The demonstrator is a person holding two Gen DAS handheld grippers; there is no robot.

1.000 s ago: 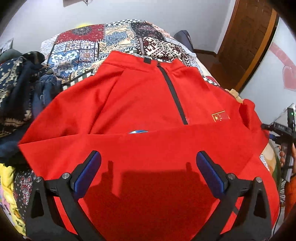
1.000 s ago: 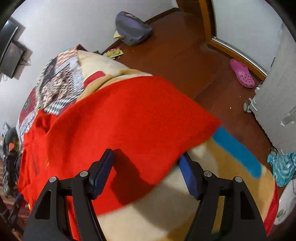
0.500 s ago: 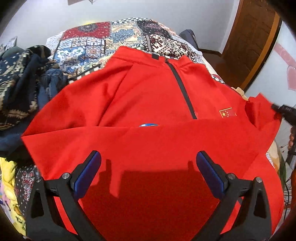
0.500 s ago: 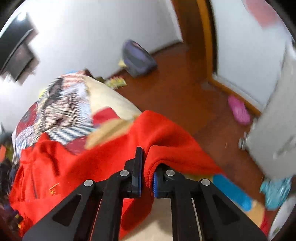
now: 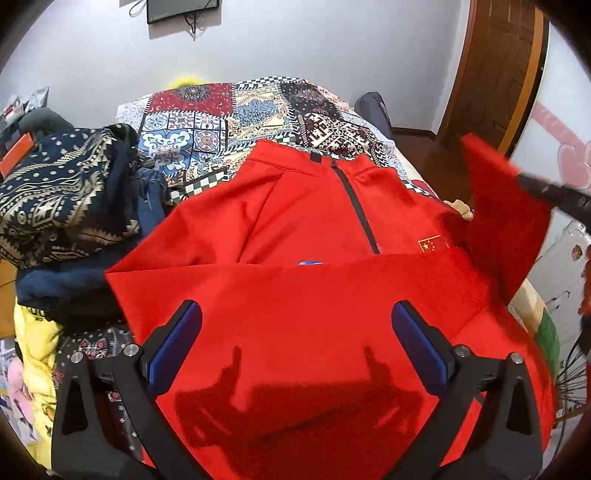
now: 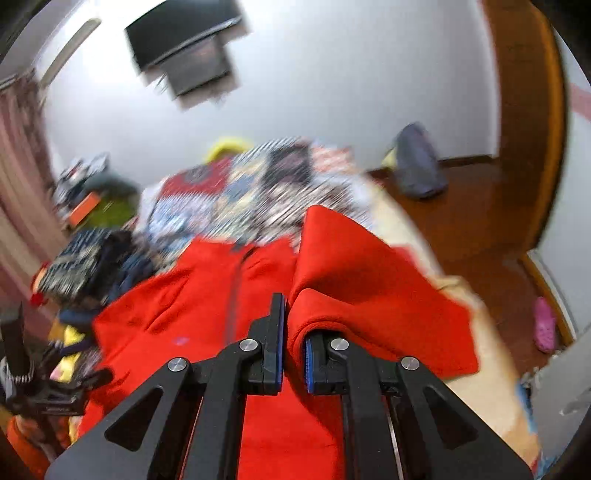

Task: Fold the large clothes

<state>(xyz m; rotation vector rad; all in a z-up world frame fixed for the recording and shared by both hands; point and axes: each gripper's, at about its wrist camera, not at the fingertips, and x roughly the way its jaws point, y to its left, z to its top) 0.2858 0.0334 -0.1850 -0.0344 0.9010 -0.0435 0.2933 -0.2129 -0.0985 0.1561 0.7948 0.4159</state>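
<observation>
A: Where does the right gripper [image 6: 293,349] stand?

B: Low in the middle of its own view, clenched on a bunched fold of the red jacket [image 6: 207,317]. That fold is the sleeve [image 6: 369,291], and it rises up and to the right of the jaws. In the left view the same sleeve [image 5: 506,218] hangs lifted at the right edge, off the bed.

A: And the left gripper [image 5: 297,349]?

B: Released, jaws wide, at the bottom centre of its frame, hovering over the folded-up hem with nothing between the pads.

A: How does the jacket lie?

B: Front up, collar toward the top of the frame, zipper [image 5: 356,210] running down the middle, so its long axis goes from bottom to top of the left view. The body lies to the left of the held sleeve, so I'd judge the next move carries the sleeve leftward across the chest. The right gripper is the nearer one and already has it.

A: What's underneath?

B: A bed with a patchwork quilt [image 5: 236,122], soft, so cloth may drag. A pile of dark clothes [image 5: 62,199] sits at the left, just beside the jacket's shoulder.

A: The room?

B: White wall with a screen [image 5: 181,9] at the top, a wooden door [image 5: 506,74] at upper right, a wooden floor with a pink shoe [image 6: 545,328] at the right.
</observation>
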